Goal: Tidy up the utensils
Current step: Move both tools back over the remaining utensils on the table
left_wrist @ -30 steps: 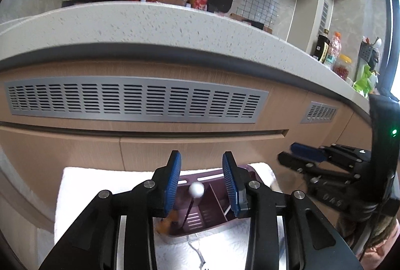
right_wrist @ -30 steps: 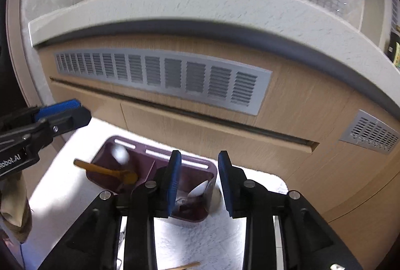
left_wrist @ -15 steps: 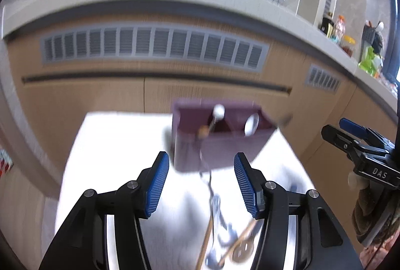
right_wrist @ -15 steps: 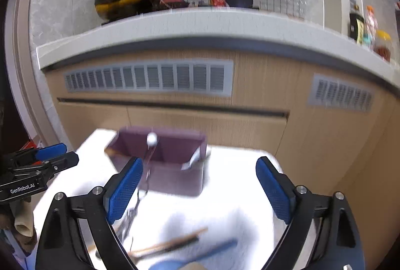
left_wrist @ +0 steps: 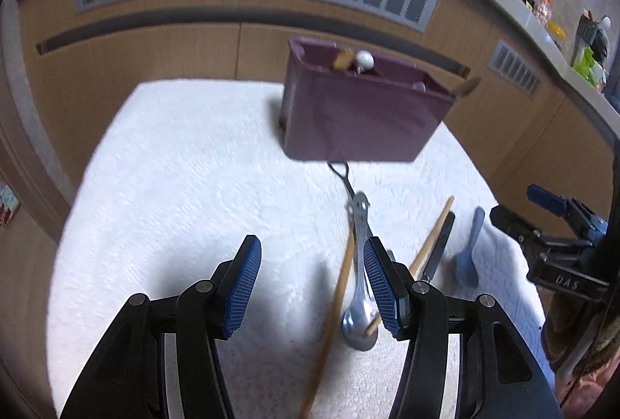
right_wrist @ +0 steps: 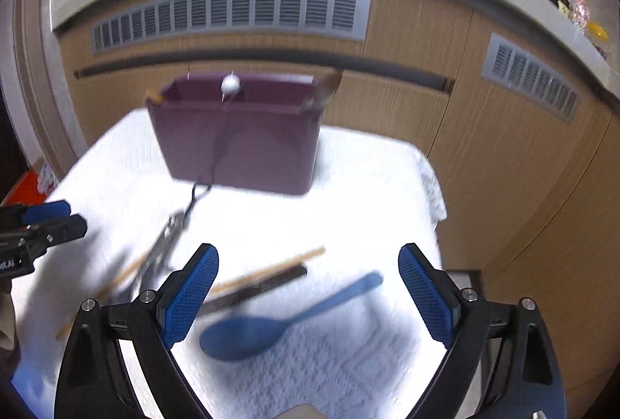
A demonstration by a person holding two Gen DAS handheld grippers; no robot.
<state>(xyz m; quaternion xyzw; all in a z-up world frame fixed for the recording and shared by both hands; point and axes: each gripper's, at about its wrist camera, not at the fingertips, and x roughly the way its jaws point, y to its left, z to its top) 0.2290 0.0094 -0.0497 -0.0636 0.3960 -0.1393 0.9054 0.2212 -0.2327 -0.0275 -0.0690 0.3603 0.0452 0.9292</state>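
Your right gripper point(right_wrist: 308, 297) hangs wide open with nothing in it, above the blue plastic spoon point(right_wrist: 279, 320) that lies on the white cloth point(left_wrist: 186, 194) at the near right. Your left gripper point(left_wrist: 310, 287) is also open, less widely, and empty; its right finger sits over the metal spoon point(left_wrist: 359, 287), though whether it touches the spoon is hard to tell.

Expect the blue spoon to be light, stiff and a bit slick. Take it across the handle, about midway between bowl and tip, where the pads can close on a narrow, even section; the rounded bowl would likely slide out. It lies flat on soft cloth, so the fingertips will probably have to press into the fabric to get under its edges.

The metal spoon looks heavier and smoother, so it may pivot if gripped near one end. The wooden chopsticks point(left_wrist: 430, 244) are light and thin, lie crossed with the other pieces, and could roll. A dark flat utensil point(left_wrist: 440, 248) lies just beside one chopstick, and a thin wire-handled tool point(left_wrist: 345, 178) reaches toward the far side.

The purple utensil caddy point(left_wrist: 356, 116) stands at the far side of the cloth. A white ball-topped piece point(left_wrist: 365, 60) and a wooden utensil point(left_wrist: 343, 59) poke out of its left part, another wooden handle point(left_wrist: 467, 87) leans out at its right end, and a pale tip shows beside it. The dividers inside are blurred, so which compartment holds what can't be told.
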